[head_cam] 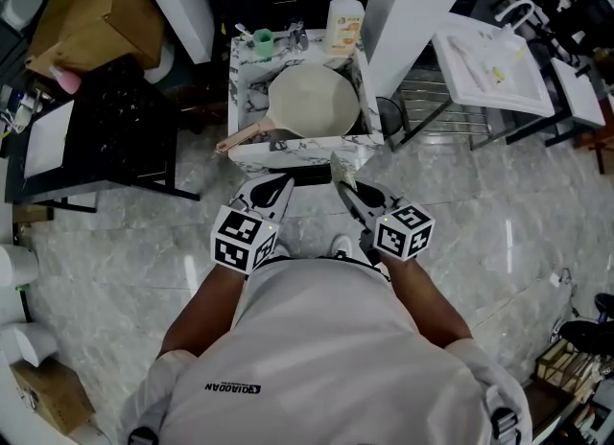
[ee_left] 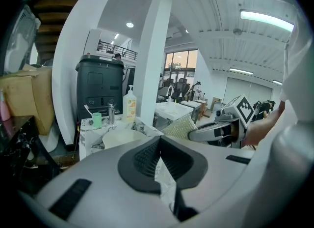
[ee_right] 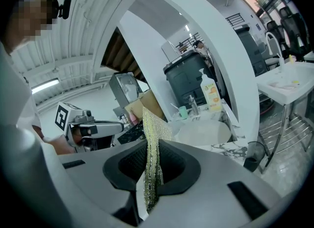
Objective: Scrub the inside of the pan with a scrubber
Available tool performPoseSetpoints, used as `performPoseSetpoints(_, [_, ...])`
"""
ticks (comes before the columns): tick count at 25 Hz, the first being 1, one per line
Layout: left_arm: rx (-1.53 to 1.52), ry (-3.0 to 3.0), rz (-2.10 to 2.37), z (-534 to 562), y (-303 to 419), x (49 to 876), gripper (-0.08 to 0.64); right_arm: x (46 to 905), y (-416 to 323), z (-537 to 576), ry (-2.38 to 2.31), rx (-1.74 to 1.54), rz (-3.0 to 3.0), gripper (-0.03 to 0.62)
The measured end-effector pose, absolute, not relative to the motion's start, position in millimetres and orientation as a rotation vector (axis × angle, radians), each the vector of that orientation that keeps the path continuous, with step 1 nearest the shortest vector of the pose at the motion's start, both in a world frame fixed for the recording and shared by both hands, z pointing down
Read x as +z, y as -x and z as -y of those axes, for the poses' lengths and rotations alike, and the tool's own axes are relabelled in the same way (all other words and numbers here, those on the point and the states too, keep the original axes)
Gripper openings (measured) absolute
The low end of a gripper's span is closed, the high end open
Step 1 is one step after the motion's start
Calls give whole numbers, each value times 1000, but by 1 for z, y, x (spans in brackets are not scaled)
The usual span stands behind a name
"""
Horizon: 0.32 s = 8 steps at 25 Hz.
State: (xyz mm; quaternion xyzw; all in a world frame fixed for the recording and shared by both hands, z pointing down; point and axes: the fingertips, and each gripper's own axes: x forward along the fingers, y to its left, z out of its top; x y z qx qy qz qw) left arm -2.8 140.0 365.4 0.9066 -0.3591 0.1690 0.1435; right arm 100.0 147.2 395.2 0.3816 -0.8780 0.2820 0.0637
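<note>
A cream pan [head_cam: 312, 101] lies in the marble-patterned sink [head_cam: 297, 153], its handle [head_cam: 245, 136] sticking out to the lower left. Both grippers hang side by side just in front of the sink, short of the pan. My right gripper [head_cam: 342, 181] is shut on a glittery mesh scrubber [ee_right: 152, 141], which stands up between the jaws. My left gripper [head_cam: 280, 189] is shut with nothing in it [ee_left: 158, 144]. The left gripper view shows the pan [ee_left: 120, 136] ahead and the scrubber [ee_left: 179, 126] to the right. In the right gripper view the pan [ee_right: 203, 132] lies ahead.
A soap bottle [head_cam: 343, 23], a green cup [head_cam: 262, 43] and a faucet [head_cam: 295, 35] stand at the sink's back edge. A black cart [head_cam: 106, 127] and cardboard box [head_cam: 96, 11] are at the left. A white basin on a wire stand [head_cam: 489, 69] is at the right.
</note>
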Motion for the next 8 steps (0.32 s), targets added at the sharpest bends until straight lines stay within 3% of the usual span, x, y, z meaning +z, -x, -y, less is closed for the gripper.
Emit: performPoseSetpoints(8, [481,-2619,1062,-137,6,362,15,394,-96,-144,-1137,834,2642,74])
